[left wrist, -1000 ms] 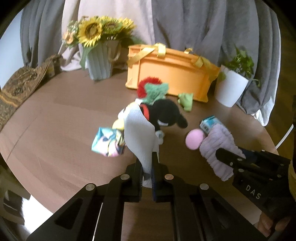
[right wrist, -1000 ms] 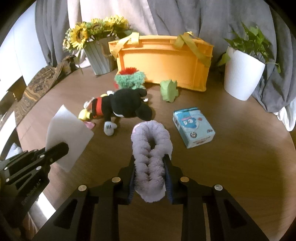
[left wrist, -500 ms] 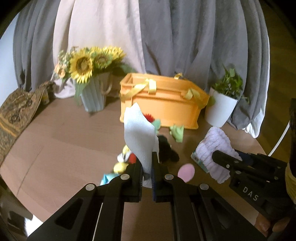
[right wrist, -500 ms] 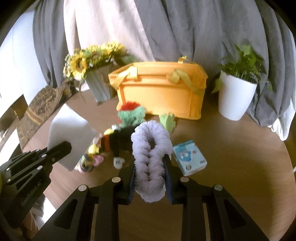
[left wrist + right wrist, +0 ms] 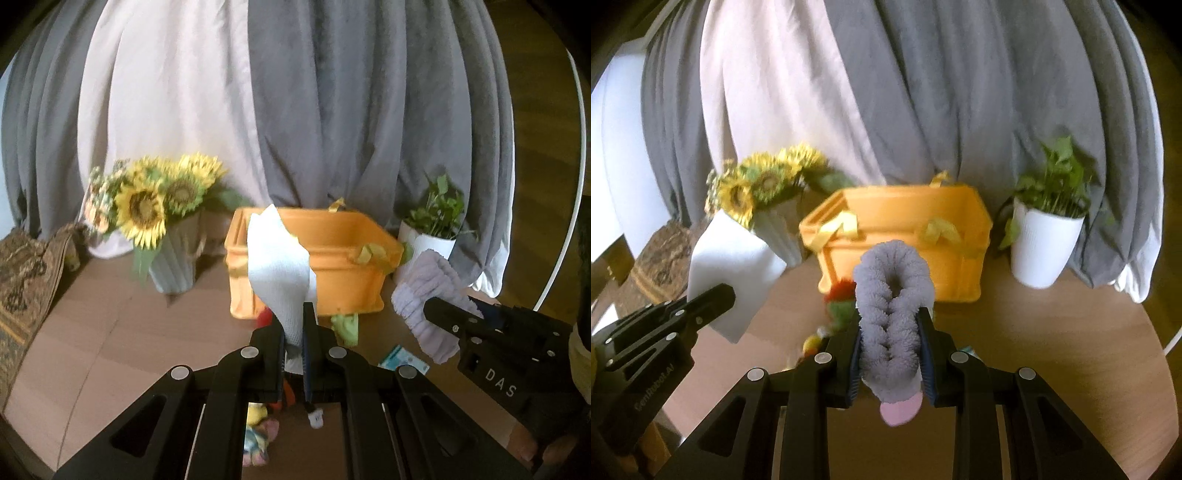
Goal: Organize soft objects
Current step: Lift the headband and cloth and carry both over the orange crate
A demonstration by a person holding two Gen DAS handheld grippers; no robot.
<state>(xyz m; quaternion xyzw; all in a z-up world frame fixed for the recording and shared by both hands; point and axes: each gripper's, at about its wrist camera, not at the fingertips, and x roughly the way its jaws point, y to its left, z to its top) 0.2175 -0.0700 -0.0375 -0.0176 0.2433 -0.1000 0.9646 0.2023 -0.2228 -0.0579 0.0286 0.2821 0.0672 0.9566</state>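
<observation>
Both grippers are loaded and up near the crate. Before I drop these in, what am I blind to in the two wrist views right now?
- Orange crate interior: left wrist view, the white cloth covers part; right wrist view, the near wall hides it.
- Toys on the table: both views, mostly behind the left gripper and right gripper.
- Blue packet: left wrist view, only a corner shows.
- Purple fuzzy item: its lower end is blurred in the right wrist view.

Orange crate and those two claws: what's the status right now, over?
Left gripper shut on white cloth. Right gripper shut on lilac fuzzy scrunchie. Both held up short of orange crate. Nothing between them and crate.
</observation>
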